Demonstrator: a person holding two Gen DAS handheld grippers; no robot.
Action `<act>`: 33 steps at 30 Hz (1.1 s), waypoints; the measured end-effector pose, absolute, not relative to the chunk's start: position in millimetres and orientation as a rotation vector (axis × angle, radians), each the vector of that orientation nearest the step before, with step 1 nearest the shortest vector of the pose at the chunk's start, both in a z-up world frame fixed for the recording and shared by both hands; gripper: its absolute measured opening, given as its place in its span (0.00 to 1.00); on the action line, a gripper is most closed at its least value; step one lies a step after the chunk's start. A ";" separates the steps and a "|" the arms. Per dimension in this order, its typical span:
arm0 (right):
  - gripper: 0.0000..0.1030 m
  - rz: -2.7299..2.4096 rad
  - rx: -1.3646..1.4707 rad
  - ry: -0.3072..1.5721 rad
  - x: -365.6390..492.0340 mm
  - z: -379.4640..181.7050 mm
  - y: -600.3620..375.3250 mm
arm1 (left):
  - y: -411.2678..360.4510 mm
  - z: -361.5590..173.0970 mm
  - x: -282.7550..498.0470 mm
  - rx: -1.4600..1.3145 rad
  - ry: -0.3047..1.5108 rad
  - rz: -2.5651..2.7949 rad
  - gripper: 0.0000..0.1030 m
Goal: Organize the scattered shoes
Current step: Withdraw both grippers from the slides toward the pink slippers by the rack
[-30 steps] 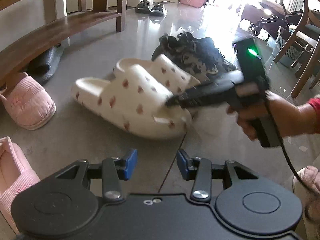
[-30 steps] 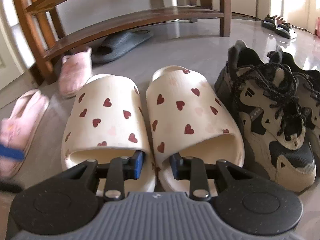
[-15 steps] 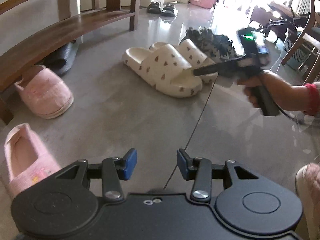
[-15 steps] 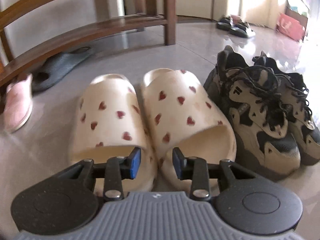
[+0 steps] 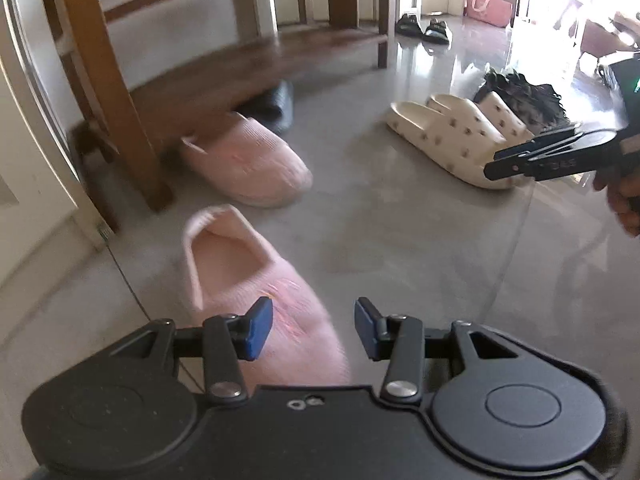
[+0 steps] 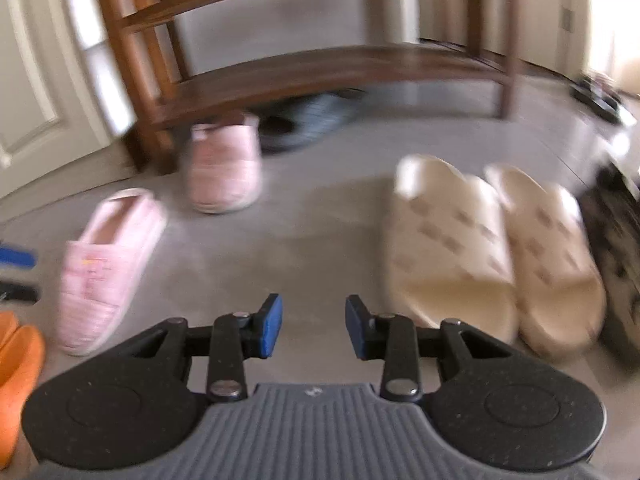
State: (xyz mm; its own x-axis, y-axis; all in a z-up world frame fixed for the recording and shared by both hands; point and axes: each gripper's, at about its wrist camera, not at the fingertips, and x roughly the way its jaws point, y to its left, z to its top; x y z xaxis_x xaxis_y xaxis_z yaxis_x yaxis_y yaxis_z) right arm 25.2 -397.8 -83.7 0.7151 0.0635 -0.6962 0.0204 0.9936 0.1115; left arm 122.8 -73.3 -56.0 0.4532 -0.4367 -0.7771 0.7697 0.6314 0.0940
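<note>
My left gripper (image 5: 314,330) is open and empty, just above the toe of a pink slipper (image 5: 256,292) on the floor. A second pink slipper (image 5: 248,160) lies by the wooden shoe rack (image 5: 256,60). The cream heart-print slides (image 5: 460,140) sit side by side, with dark sneakers (image 5: 524,96) behind them. My right gripper (image 6: 314,326) is open and empty over bare floor, between the near pink slipper (image 6: 106,264) and the cream slides (image 6: 492,248). It also shows in the left wrist view (image 5: 520,162).
A dark slipper (image 5: 272,108) lies under the rack's bottom shelf. Black sandals (image 5: 424,28) sit far back by a doorway. Orange slippers (image 6: 16,352) lie at the lower left of the right wrist view. Grey tile floor (image 5: 400,240) lies between the shoes.
Both grippers have swung left, away from the cream slides and toward the pink slippers. The near pink slipper now lies right under my left gripper. Both stay open.
</note>
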 end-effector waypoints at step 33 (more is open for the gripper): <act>0.45 0.169 -0.245 0.831 160.5 42.0 -334.5 | -92.2 -29.1 218.3 0.248 0.726 -0.729 0.47</act>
